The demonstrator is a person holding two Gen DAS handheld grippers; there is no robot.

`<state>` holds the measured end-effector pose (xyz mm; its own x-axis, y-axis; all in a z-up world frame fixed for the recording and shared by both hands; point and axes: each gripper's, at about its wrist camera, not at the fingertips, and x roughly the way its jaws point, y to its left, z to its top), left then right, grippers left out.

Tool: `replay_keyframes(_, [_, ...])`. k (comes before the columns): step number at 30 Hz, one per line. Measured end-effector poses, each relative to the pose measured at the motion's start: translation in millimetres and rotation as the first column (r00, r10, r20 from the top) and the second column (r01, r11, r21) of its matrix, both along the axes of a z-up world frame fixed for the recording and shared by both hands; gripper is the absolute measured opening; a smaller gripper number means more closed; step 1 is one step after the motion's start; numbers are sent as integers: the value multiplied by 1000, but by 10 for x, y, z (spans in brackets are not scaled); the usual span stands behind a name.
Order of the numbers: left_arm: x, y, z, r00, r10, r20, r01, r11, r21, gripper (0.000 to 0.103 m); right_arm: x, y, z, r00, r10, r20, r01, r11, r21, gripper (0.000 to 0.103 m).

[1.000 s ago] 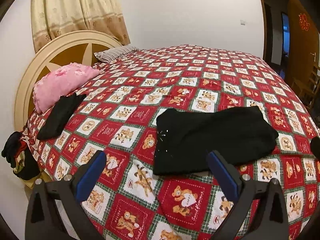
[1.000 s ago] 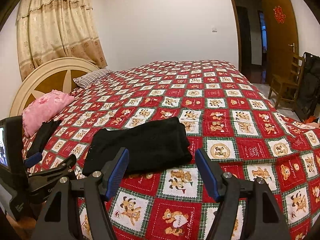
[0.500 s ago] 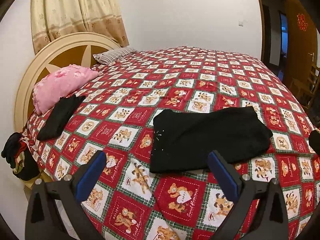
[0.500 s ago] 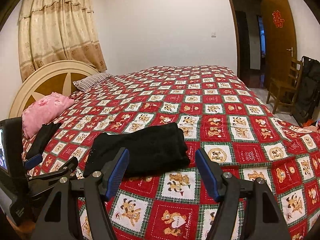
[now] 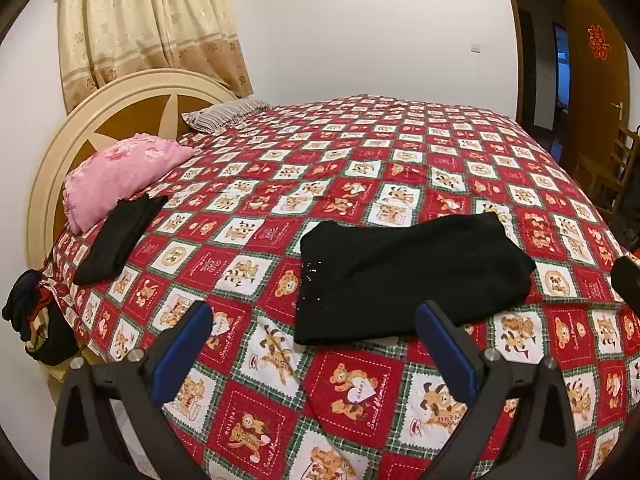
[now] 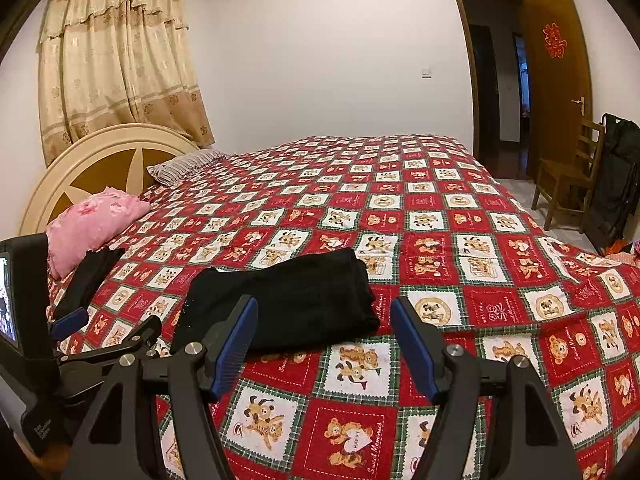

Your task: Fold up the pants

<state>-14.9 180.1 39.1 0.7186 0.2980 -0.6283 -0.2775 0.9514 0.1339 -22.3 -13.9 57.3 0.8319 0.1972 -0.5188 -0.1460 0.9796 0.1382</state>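
Bed: a wide bed with a red, white and green quilt printed with teddy bears (image 5: 360, 176), filling most of both views.
Headboard: a round cream wooden headboard with brown panels (image 6: 100, 160) at the left, under a beige patterned curtain (image 6: 116, 64).
Pants: black folded pants (image 5: 404, 272) lie flat on the quilt, near the front edge of the bed, just beyond both grippers and touching neither.
Pillows: a pink fluffy pillow (image 5: 120, 172) rests against the headboard; a striped grey pillow (image 5: 224, 114) lies further back.
Second garment: a narrow black folded cloth (image 5: 118, 238) lies just beside the pink pillow (its far end touches it).
Left gripper: the left gripper (image 5: 316, 330) with blue pads stands wide, nothing between the jaws.
Right gripper: the right gripper (image 6: 324, 330) also stands wide and holds nothing.
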Motion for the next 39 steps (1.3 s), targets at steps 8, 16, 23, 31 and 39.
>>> replay_keyframes(8, [-14, -53, 29, 1000, -12, 2, 11, 1000, 6, 103, -61, -49, 37, 1000, -12, 8, 12, 1000, 7, 70])
replay_keyframes(16, [-51, -87, 66, 1000, -24, 11, 24, 1000, -3, 103, -105, -84, 65, 1000, -23, 20, 23, 1000, 13, 70])
replay_keyframes(23, [-68, -116, 80, 999, -39, 16, 39, 999, -2, 103, -127, -99, 69, 999, -30, 24, 29, 999, 16, 70])
replay_keyframes(31, [-67, -134, 87, 1000, -24, 16, 23, 999, 29, 103, -132, -107, 45, 999, -38, 23, 38, 999, 10, 70])
replay_keyframes(39, [-53, -121, 56, 997, -78, 20, 78, 997, -22, 102, -129, -131, 28, 999, -50, 18, 50, 999, 16, 70])
